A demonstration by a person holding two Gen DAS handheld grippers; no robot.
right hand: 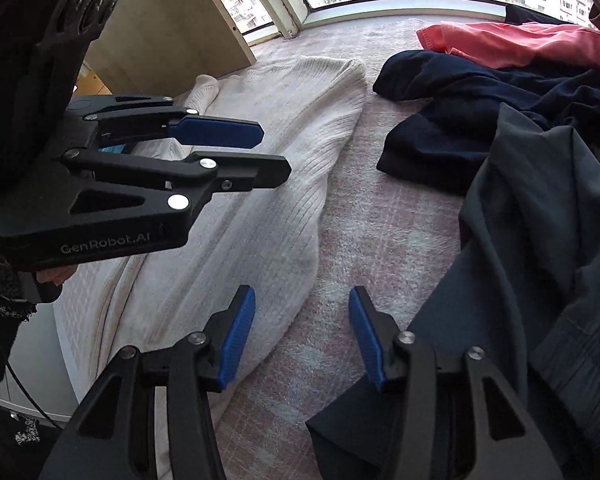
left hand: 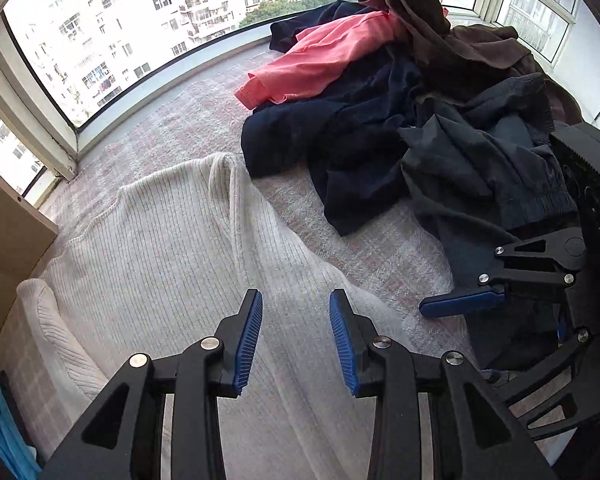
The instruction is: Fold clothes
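Both tools hang empty with jaws spread: the left gripper (left hand: 296, 344) hovers low over the cream ribbed sweater (left hand: 172, 240), angled forward and down, probably lining up on a hem or fold edge. The right gripper (right hand: 302, 336) sits just beside it over the bare pink blanket (right hand: 380, 216), between the sweater and a grey garment (right hand: 540, 260). Beyond, unfolded navy clothes (left hand: 340, 128) and a coral shirt (left hand: 312, 64) are heaped well apart, likely waiting their turn.
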